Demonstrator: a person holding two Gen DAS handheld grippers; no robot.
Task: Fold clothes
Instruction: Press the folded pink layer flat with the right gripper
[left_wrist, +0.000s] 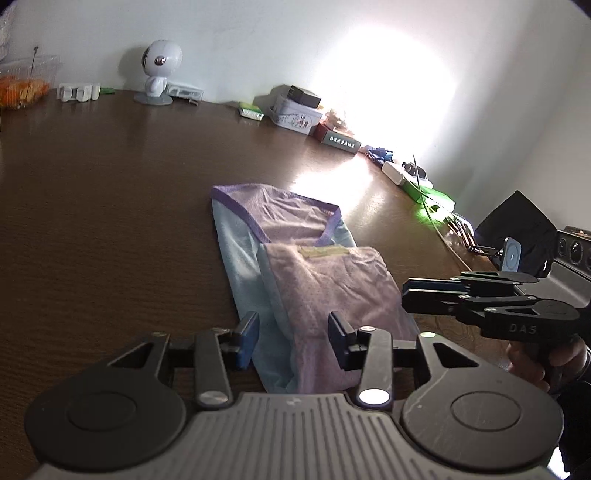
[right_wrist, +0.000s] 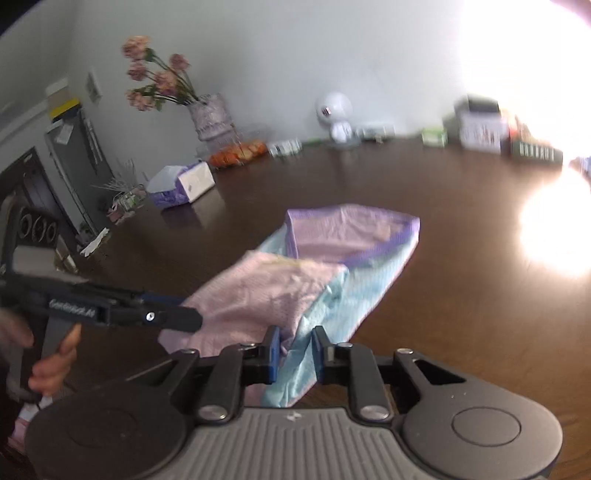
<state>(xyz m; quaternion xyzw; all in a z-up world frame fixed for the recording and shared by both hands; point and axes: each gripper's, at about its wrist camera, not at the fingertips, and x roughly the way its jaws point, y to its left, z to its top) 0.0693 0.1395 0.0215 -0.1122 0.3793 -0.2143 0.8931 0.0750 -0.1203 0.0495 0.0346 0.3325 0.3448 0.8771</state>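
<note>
A pink and light-blue mesh garment (left_wrist: 295, 266) with purple trim lies partly folded on the dark wooden table (left_wrist: 92, 206). My left gripper (left_wrist: 293, 338) is open, its jaws astride the garment's near end. In the right wrist view the garment (right_wrist: 332, 258) lies ahead, its near end between the jaws of my right gripper (right_wrist: 295, 350), which is partly open around the light-blue fabric. The right gripper also shows in the left wrist view (left_wrist: 406, 295), to the right of the garment. The left gripper shows in the right wrist view (right_wrist: 195, 321) at the garment's left edge.
Along the wall stand a white robot figure (left_wrist: 159, 70), boxes (left_wrist: 295, 110), a green item (left_wrist: 428, 195) and a container of orange food (left_wrist: 22, 88). The right wrist view shows a vase of flowers (right_wrist: 210, 114) and a tissue box (right_wrist: 181, 184). Bright glare (right_wrist: 554, 229) covers the table's right.
</note>
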